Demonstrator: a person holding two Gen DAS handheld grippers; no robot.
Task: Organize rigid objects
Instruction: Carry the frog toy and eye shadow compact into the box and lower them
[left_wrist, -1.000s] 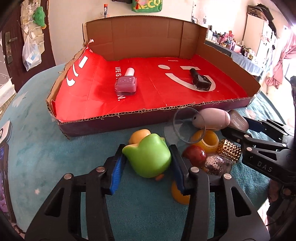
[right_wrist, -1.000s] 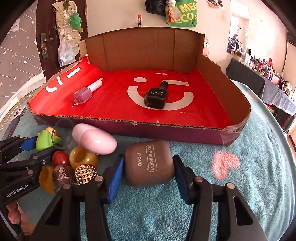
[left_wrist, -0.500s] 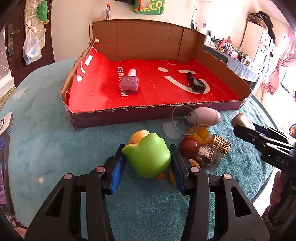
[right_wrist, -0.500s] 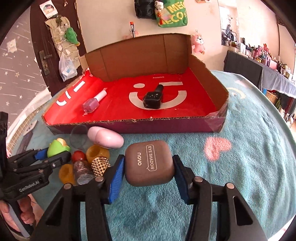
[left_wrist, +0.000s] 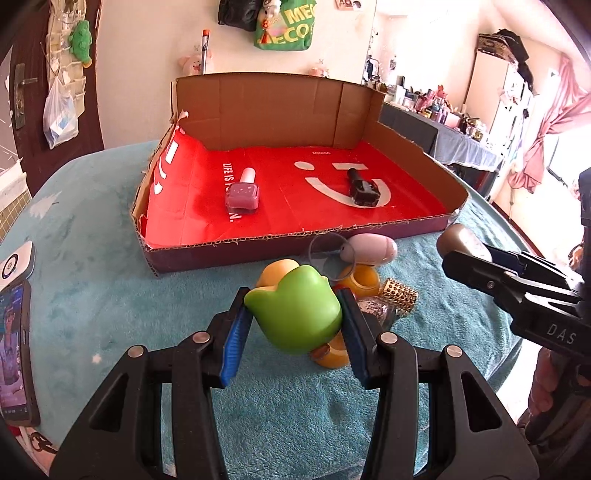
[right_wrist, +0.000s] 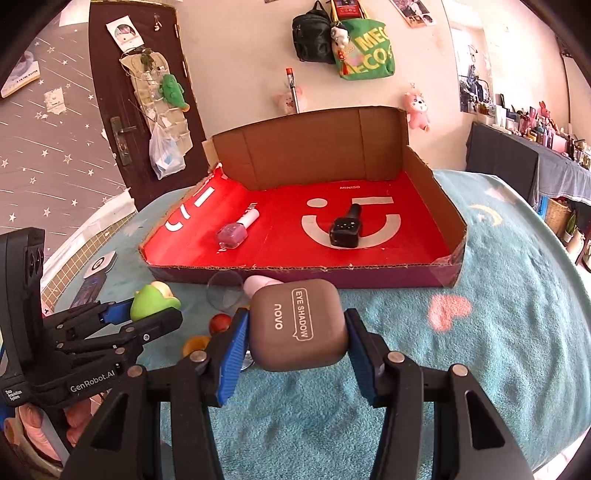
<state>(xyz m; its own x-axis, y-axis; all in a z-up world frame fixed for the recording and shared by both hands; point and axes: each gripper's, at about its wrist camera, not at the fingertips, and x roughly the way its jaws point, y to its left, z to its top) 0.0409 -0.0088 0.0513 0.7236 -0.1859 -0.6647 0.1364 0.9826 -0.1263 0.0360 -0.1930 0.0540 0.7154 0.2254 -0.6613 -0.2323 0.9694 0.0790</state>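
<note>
My left gripper (left_wrist: 295, 317) is shut on a green tulip-shaped toy (left_wrist: 295, 314), held above the teal cloth in front of the red-lined cardboard tray (left_wrist: 258, 251). My right gripper (right_wrist: 295, 325) is shut on a brown eye shadow case (right_wrist: 299, 325), also lifted off the cloth before the tray (right_wrist: 332, 275). Inside the tray lie a pink nail polish bottle (left_wrist: 243, 194) and a black bottle (left_wrist: 364, 188). The right gripper shows at the right edge of the left wrist view, the left gripper (right_wrist: 155, 314) at the left of the right wrist view.
Small items cluster on the cloth near the tray's front: a pink egg-shaped case (left_wrist: 373, 248), a clear disc (left_wrist: 331, 254), an amber ring (left_wrist: 360, 278), a gold studded cap (left_wrist: 400, 295), an orange piece (left_wrist: 277, 269). A phone (left_wrist: 14, 350) lies at the table's left edge.
Both grippers have risen with their objects and drawn back from the tray, so the tray and the cluster look smaller and lower. The grips have not altered.
</note>
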